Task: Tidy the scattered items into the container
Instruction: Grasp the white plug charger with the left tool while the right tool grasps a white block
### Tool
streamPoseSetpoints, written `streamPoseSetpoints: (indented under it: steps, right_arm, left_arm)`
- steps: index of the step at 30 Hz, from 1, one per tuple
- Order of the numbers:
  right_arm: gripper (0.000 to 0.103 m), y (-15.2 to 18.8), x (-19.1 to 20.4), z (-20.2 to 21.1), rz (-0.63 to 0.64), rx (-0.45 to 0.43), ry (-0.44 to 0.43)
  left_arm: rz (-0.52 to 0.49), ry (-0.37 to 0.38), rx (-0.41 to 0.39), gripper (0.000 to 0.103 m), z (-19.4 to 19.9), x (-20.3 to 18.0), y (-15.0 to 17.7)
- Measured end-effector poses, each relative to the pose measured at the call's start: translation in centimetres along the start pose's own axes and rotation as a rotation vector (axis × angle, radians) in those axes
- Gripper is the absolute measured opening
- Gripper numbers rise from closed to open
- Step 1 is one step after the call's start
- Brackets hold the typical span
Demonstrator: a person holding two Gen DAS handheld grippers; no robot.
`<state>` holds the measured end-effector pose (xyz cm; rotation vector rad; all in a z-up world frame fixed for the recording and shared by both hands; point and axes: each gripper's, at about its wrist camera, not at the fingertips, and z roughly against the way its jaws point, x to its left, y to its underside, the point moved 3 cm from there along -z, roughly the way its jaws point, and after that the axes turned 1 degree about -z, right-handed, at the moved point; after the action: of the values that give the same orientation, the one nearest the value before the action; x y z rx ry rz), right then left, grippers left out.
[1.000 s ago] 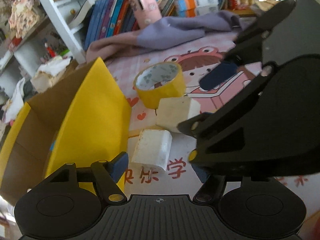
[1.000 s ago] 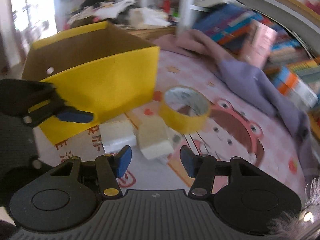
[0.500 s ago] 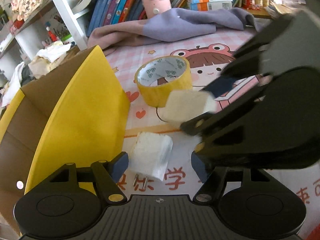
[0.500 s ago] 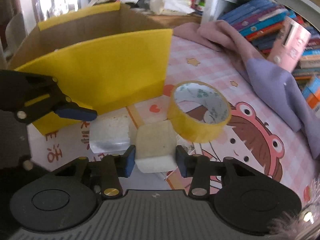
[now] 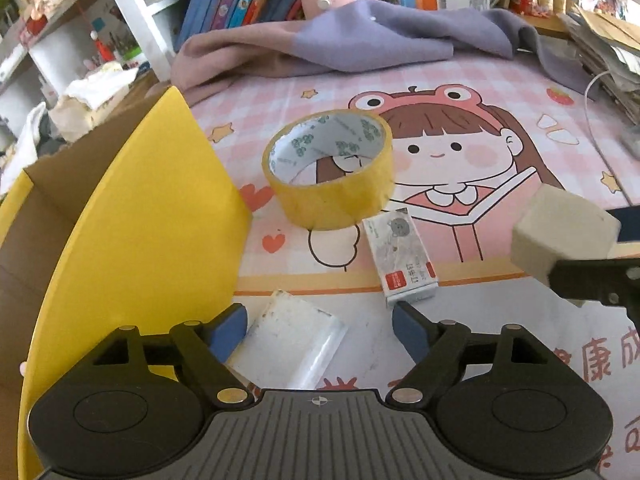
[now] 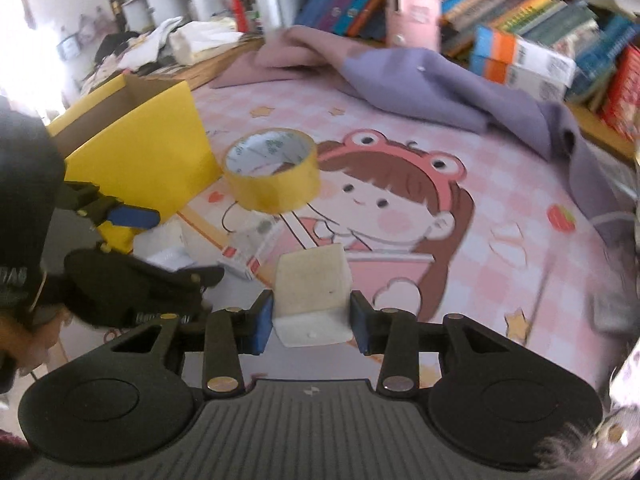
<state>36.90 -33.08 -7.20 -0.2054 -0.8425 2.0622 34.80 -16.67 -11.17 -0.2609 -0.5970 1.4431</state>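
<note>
glossy yellow tape roll [image 5: 328, 168], matt cardboard box [image 5: 132, 240], soft purple cloth [image 5: 360, 40]

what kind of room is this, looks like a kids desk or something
Probably a child's study or bedroom at home: a cartoon-girl desk mat covers the table, rows of books line the shelf behind, and a purple garment lies heaped at the back.

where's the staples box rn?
Staples box lies flat on the mat in the left wrist view, just right of and below the yellow tape roll, ahead of the open left gripper.
</note>
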Motion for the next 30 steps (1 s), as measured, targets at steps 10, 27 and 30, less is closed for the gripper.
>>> streamPoseSetpoints:
  steps: [10, 27, 30]
  right_arm:
    - [0.037, 0.7, -0.4, 0.6, -0.051, -0.020, 0.021]
    - [0.037, 1.3, 0.9, 1.2, -0.011, -0.004, 0.050]
    - [0.037, 1.5, 1.4, 1.4, -0.007, -0.005, 0.049]
  left_arm:
    - [0.114, 0.144, 0.056, 0.065, 1.8, 0.8, 2.0]
    - [0.079, 0.220, 0.011, 0.043, 2.3, 0.9, 1.9]
    - [0.065, 0.218, -0.011, 0.042, 3.0, 0.8, 1.9]
